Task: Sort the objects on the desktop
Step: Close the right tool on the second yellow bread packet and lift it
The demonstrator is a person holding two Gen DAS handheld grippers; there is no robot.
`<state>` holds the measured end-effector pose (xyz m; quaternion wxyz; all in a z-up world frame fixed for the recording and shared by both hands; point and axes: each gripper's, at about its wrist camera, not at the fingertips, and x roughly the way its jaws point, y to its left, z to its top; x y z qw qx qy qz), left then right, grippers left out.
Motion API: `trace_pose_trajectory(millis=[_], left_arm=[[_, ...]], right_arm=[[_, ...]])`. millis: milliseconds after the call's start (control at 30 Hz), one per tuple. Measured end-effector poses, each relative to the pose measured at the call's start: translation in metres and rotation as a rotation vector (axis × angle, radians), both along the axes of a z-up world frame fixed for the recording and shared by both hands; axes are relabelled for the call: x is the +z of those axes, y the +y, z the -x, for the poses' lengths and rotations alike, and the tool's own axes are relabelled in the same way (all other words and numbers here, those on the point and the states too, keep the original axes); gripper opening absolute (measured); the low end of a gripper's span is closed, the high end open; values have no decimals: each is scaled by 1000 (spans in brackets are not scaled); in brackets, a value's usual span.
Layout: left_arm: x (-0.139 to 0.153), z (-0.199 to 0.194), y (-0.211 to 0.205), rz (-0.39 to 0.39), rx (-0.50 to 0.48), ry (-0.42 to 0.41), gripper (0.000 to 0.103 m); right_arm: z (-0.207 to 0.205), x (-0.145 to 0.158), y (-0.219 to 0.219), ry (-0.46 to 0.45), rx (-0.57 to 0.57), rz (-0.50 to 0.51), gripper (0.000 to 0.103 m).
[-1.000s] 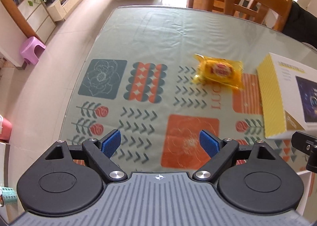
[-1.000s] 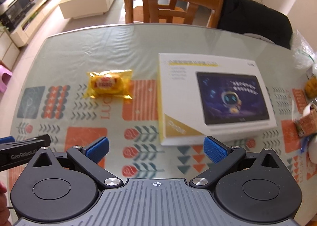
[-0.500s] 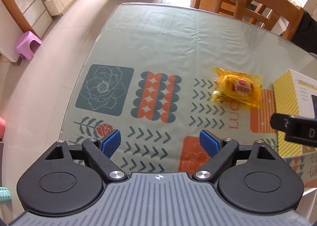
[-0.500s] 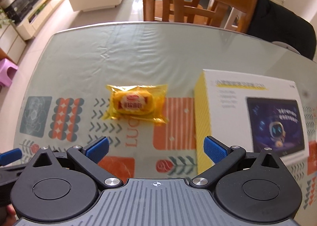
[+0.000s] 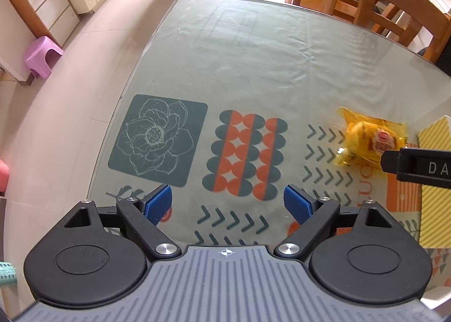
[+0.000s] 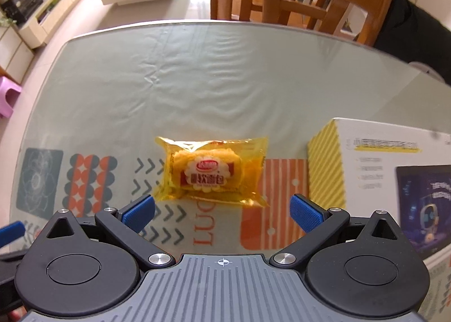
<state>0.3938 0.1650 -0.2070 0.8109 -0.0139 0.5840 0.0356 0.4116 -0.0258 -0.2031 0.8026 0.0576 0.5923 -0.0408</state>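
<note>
A: Since a second ago the right gripper [image 6: 222, 210] has swung off the tablet box [image 6: 394, 178] and closed in on the yellow snack packet [image 6: 211, 171], which now fills the middle of its view. The left gripper [image 5: 227, 203] has slid toward the table's left edge, so the packet [image 5: 372, 140] has drifted to the far right of its view.

B: And the jaws?

A: Both pairs stand wide apart with nothing between them. The blue pads [image 6: 138, 212] of the right one sit just short of the packet's near edge, one to each side.

B: So which hand should take it?

A: The right, I'd judge. The packet lies straight ahead of it, centred between the fingers, while the left one hangs over the printed flower square [image 5: 158, 140] with the packet well off to its right.

B: How does the packet lie?

A: Flat on the table [image 6: 225, 74], around the middle, just beside the box's yellow striped side. Its long axis runs left to right, across the right gripper's approach, so the fingers would close along its length. Whether the opening spans it end to end is hard to tell through the fisheye; a turn of the wrist may serve better.
</note>
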Motion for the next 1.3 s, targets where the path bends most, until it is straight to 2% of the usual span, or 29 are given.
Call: trace_pose_trajectory(millis=[533,600,800,1300], left_arm=[[-25,-13,-4,1,-17,51,103],[-26,-14,-3,-2,-14,55,103],[-30,-16,-1,-13,-5,62,103],[-34,-16,-3,-12,7,82,103]], right_arm=[[-40,-46,13,48,-24,-20,103],[-59,-52,1,53,-26,-29,103],[-59,-64,2,88,-37,-24,103],[-47,-70,4,42,-64,1,103]])
